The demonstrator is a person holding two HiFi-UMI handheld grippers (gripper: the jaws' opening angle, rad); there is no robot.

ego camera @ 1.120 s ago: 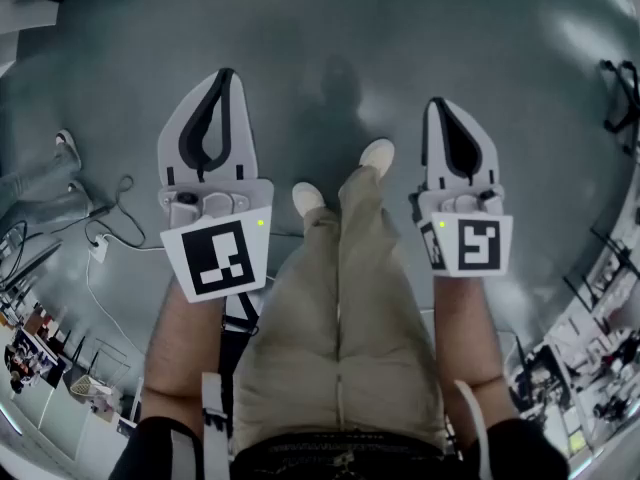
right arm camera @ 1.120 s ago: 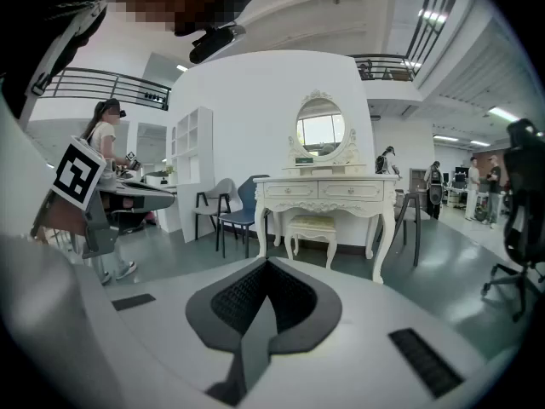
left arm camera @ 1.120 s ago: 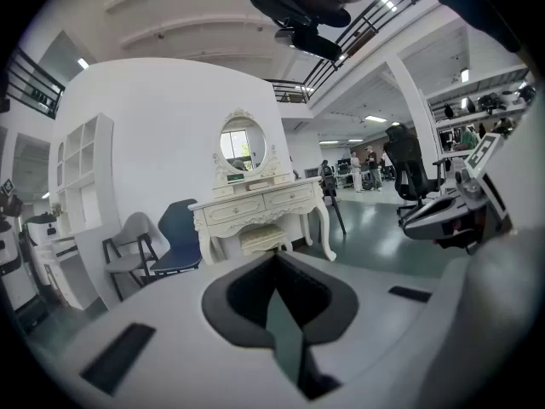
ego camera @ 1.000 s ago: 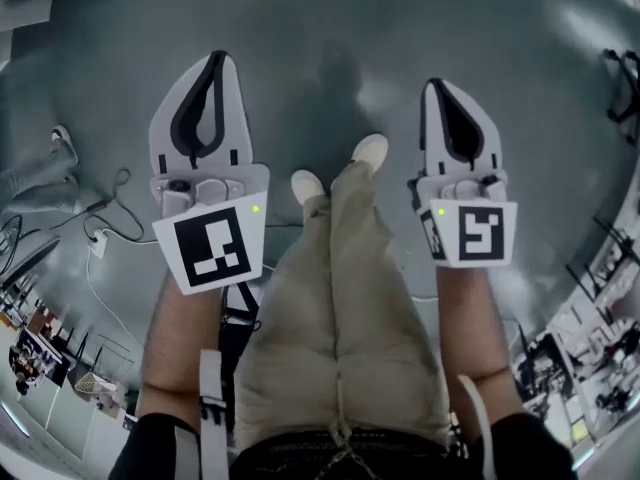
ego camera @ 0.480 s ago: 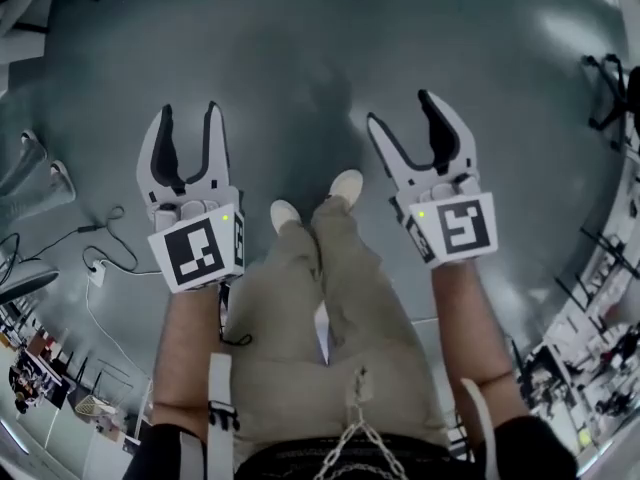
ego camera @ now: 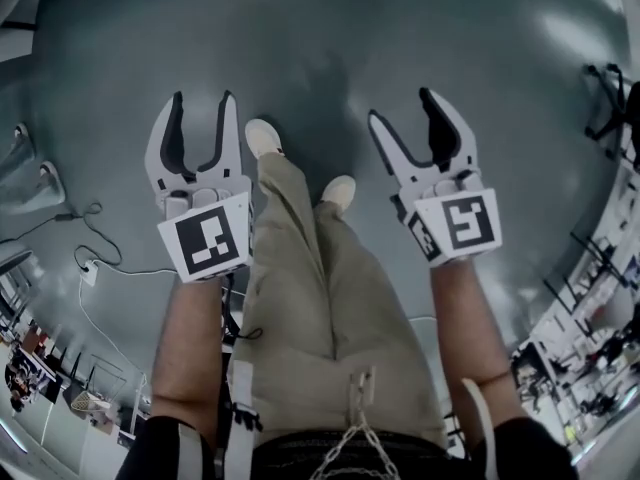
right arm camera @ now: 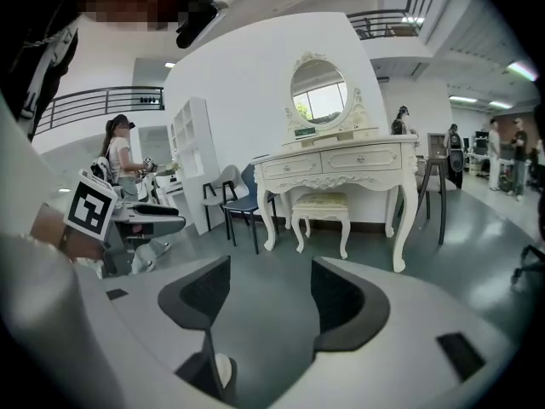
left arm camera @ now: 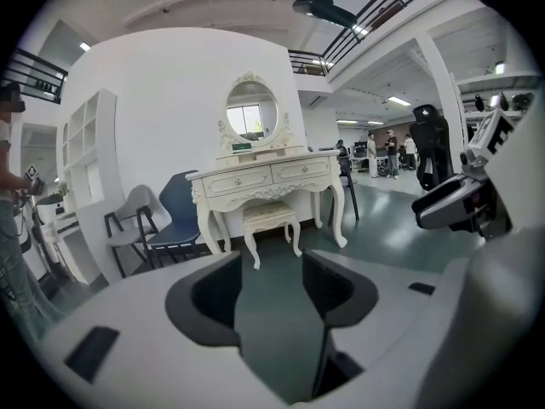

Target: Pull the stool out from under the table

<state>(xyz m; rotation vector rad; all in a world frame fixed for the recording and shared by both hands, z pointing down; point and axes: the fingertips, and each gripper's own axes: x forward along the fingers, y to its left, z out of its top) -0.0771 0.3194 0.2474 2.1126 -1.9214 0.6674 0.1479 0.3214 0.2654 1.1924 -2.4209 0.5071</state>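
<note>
Shut a second ago, left gripper point(ego camera: 202, 108) and right gripper point(ego camera: 403, 108) are opening, both empty; stool point(left arm camera: 271, 216) under table point(left arm camera: 294, 174), mid-frame.

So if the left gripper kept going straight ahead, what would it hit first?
The left gripper, fingers opening and empty, points over bare floor at the stool under the table. So probably the stool, though distance is hard to judge.
</note>
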